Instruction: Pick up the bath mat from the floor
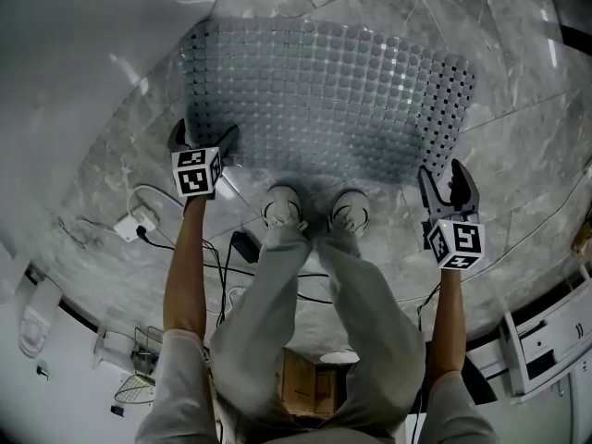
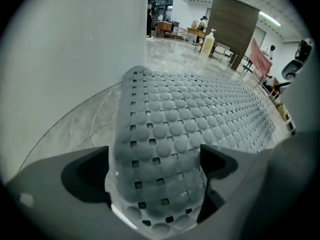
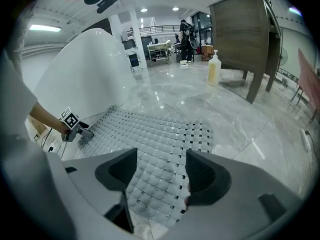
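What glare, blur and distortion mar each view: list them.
Head view: fisheye bends the floor seams; a pale sheen sits on the bath mat. Left gripper view: black vignette corners, mat rows curve. Right gripper view: bright reflections streak the floor; corners dark.

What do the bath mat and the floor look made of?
Bath mat: likely soft, translucent plastic or rubber with a slight sheen. It has moulded round bumps and square holes, and its near edge humps up in the left gripper view rather than lying stiff.
Floor: polished grey stone or stone-look tile, with pale veining, thin joint lines and ceiling lights mirrored in it. I cannot tell whether it is real marble or a print.
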The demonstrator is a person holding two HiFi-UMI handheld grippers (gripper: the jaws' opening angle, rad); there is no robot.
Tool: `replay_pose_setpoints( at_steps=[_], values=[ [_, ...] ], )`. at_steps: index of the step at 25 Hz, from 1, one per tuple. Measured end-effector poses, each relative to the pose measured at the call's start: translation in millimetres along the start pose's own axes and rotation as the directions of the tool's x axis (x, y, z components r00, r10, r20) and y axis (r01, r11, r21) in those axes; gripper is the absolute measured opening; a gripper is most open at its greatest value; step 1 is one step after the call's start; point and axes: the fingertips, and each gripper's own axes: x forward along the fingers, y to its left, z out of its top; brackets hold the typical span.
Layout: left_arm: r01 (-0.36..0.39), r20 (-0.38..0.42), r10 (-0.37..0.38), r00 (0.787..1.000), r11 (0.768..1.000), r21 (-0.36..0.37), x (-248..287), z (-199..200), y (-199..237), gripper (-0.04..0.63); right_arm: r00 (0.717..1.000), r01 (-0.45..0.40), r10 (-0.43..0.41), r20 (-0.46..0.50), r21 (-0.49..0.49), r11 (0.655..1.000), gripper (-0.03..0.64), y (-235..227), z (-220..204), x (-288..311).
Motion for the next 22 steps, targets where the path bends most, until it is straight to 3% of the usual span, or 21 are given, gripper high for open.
replay_pose_setpoints(
  at_steps=[5, 13, 19, 22],
  values=[
    [0.044, -0.001, -0.044, 0.999, 0.997, -0.061, 5, -3, 0, 0.552, 1.0, 0.013, -0.013, -0.006, 0.011, 1.0, 0.282, -9, -9, 8],
    [0.023, -0.024, -0.025, 0.999, 0.999, -0.048, 4, -3, -1, 0.544, 0.999, 0.027, -0.025, -0.029, 0.051, 0.998, 0.282, -14, -31, 13],
    [0.023, -0.023, -0.024, 0.999, 0.998, -0.053, 1, -3, -5, 0.495, 0.993, 0.096, -0.09, -0.076, 0.084, 0.992, 0.32, -32, -57, 30],
    [-0.001, -0.019, -0.001, 1.0, 0.998, -0.061, -1, -2, -2, 0.422, 0.986, 0.127, -0.114, -0.118, 0.105, 0.986, 0.33, -47, -71, 39]
  ],
)
